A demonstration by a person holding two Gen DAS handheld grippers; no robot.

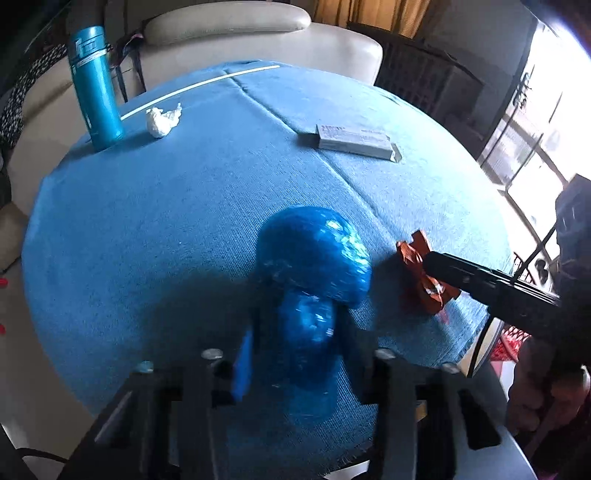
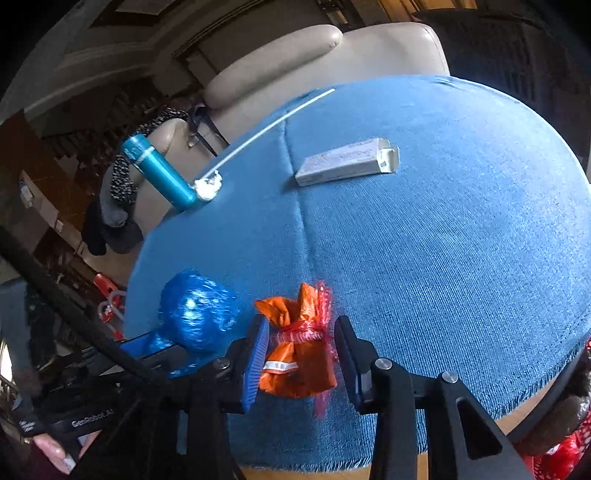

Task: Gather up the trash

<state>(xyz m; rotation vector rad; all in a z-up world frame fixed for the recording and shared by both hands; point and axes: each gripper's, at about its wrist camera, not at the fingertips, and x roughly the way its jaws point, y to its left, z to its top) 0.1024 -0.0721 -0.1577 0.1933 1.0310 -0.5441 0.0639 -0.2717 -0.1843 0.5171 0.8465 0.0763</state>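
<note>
A crumpled blue plastic bag (image 1: 314,254) bulges out ahead of my left gripper (image 1: 303,343), whose jaws are shut on its twisted neck. In the right wrist view the same blue bag (image 2: 199,310) shows at the left. An orange wrapper tied in red netting (image 2: 295,354) sits between the pads of my right gripper (image 2: 301,350), which is shut on it. From the left wrist view the orange wrapper (image 1: 413,254) lies just right of the blue bag, with the right gripper's black finger over it. Both bundles are low over the blue tablecloth (image 1: 147,221).
A teal bottle (image 1: 96,85) stands at the far left edge with a crumpled white tissue (image 1: 162,118) beside it. A flat grey box (image 1: 354,142) lies at the far right. A thin white stick (image 1: 199,86) runs along the far edge, before a beige armchair (image 1: 258,33).
</note>
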